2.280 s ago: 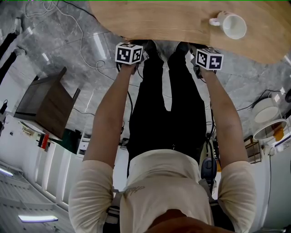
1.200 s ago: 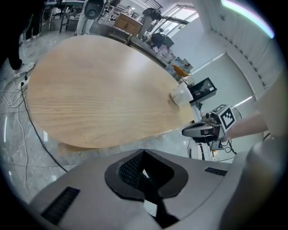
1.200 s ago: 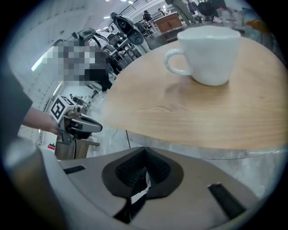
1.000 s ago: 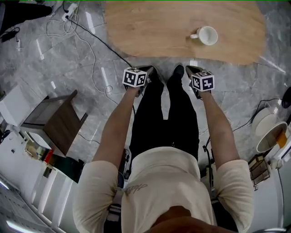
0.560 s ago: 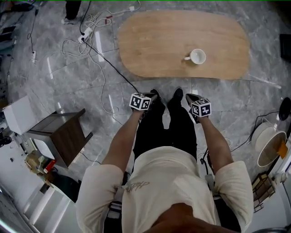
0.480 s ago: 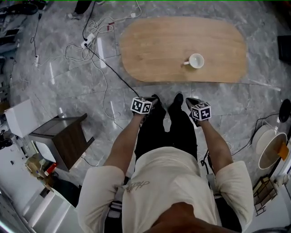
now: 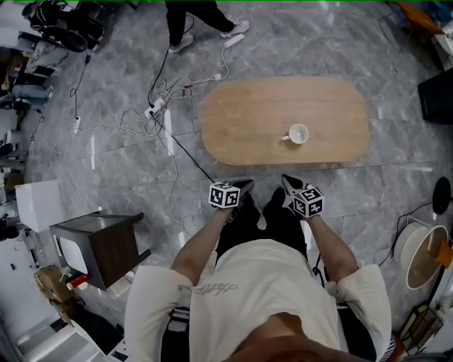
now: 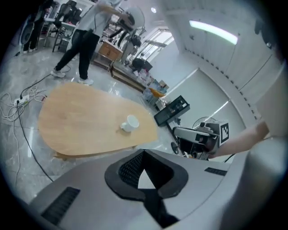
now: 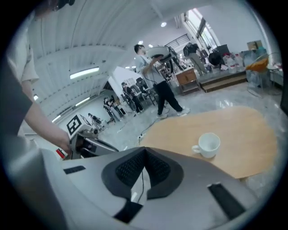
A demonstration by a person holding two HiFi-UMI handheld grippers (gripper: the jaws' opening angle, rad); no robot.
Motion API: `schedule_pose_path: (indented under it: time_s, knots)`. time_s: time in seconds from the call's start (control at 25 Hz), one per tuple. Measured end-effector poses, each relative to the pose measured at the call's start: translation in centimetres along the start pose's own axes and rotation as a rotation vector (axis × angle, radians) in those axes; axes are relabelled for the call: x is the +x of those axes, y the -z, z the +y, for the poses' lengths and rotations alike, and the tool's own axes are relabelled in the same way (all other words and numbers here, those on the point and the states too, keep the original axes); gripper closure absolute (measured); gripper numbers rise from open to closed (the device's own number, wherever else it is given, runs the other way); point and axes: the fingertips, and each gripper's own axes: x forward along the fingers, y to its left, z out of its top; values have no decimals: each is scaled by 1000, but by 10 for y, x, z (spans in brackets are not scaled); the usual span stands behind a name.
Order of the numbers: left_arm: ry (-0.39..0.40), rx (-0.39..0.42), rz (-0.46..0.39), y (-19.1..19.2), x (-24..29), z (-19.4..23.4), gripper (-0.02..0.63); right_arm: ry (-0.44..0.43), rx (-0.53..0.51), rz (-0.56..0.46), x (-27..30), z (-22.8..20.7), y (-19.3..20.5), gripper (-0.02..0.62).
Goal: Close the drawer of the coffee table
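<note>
The oval wooden coffee table (image 7: 241,117) stands on the marble floor ahead of my feet, with a white cup (image 7: 298,133) on its top. From above no drawer shows; the top hides the table's front. My left gripper (image 7: 243,186) and right gripper (image 7: 288,184) hang side by side close to my legs, a short way back from the table's near edge. In the left gripper view the table (image 8: 81,126) and cup (image 8: 130,123) lie beyond the left gripper (image 8: 143,155), whose pads meet with nothing between them. The right gripper (image 9: 145,152) looks the same, facing the cup (image 9: 208,144).
Cables and a power strip (image 7: 156,113) trail over the floor left of the table. A dark wooden side table (image 7: 106,244) stands at my left. A second person (image 7: 198,18) walks beyond the table. Round white vessels (image 7: 417,247) and a black box (image 7: 435,95) sit at the right.
The head view has pulled up and back: the table, earlier cut off at the top edge, now shows whole and farther away. Both grippers have drawn back from its near edge.
</note>
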Motion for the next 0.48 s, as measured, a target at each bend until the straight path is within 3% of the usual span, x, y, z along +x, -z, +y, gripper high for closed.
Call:
schedule_pose_path:
  time_s: [0.16,0.28,0.48]
  knots:
    - [-20,13,-122,-39,-23,-33,601,-61,-51,-149,-18,34,-63,601]
    - [-37,51,-192,-51,-41,-60,601,-123,-108,-201,-41,65,-84,601]
    - [-34,252,-309,-102,-86,-111,601,-123,-260,-253,-78,107,-129,601]
